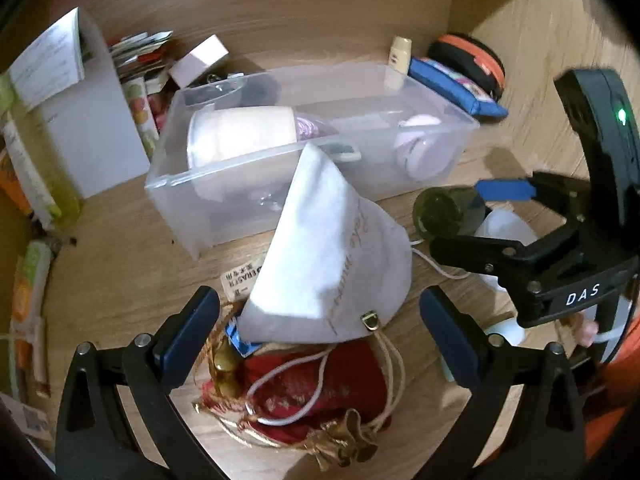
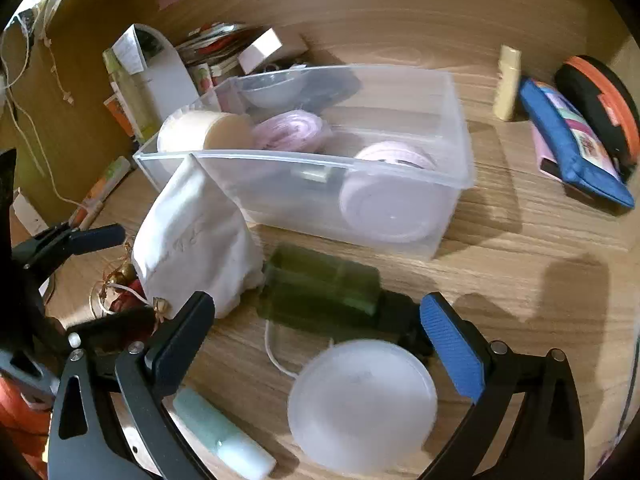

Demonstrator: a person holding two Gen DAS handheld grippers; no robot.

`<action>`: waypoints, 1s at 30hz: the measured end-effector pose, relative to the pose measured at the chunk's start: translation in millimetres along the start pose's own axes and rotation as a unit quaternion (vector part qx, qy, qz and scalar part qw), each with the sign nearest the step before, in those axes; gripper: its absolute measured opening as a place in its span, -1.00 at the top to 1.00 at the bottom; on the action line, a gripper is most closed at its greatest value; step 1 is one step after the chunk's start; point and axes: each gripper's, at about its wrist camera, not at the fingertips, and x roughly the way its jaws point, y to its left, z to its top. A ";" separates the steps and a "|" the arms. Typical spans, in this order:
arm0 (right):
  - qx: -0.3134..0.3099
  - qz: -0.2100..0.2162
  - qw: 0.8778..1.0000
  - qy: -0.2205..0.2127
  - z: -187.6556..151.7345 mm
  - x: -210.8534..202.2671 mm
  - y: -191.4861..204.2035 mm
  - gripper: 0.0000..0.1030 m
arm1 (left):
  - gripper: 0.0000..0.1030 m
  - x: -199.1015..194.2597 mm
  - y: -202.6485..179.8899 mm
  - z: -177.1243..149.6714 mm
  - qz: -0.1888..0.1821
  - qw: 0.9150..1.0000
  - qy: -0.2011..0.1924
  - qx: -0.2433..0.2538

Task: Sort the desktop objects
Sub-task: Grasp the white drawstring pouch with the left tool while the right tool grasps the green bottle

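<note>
Over the wooden desk, the left gripper [image 1: 320,332] hovers with fingers spread wide around a white drawstring pouch [image 1: 332,256] that leans on a clear plastic bin [image 1: 224,196], above a red pouch [image 1: 316,396]. From the right wrist, the right gripper [image 2: 316,344] is spread too, straddling a dark green bottle [image 2: 324,288] and a round translucent lid [image 2: 362,404], holding nothing.

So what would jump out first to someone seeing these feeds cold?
The clear plastic bin mid-desk, holding rolls and lids. In front of it a white drawstring pouch stands between the open left gripper fingers, and a dark green bottle lies ahead of the open right gripper.
</note>
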 end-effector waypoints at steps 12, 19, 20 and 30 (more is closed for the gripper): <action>-0.036 -0.007 0.999 -0.006 8.6 2.3 -6.6 -0.47 | -0.97 36.4 -13.6 11.4 -0.022 0.997 0.059 0.033; -0.017 -0.010 0.999 -0.038 9.9 -17.5 -25.7 -0.47 | -0.95 36.4 -16.9 12.6 -0.023 0.998 0.041 0.039; -0.016 -0.010 0.999 -0.042 9.9 -19.3 -27.6 -0.47 | -0.80 35.0 -16.6 12.2 -0.021 0.998 0.036 0.039; 0.004 -0.004 0.998 -0.061 8.0 -30.6 -37.1 -0.47 | 0.22 17.2 -34.5 9.8 0.014 0.996 -0.016 0.082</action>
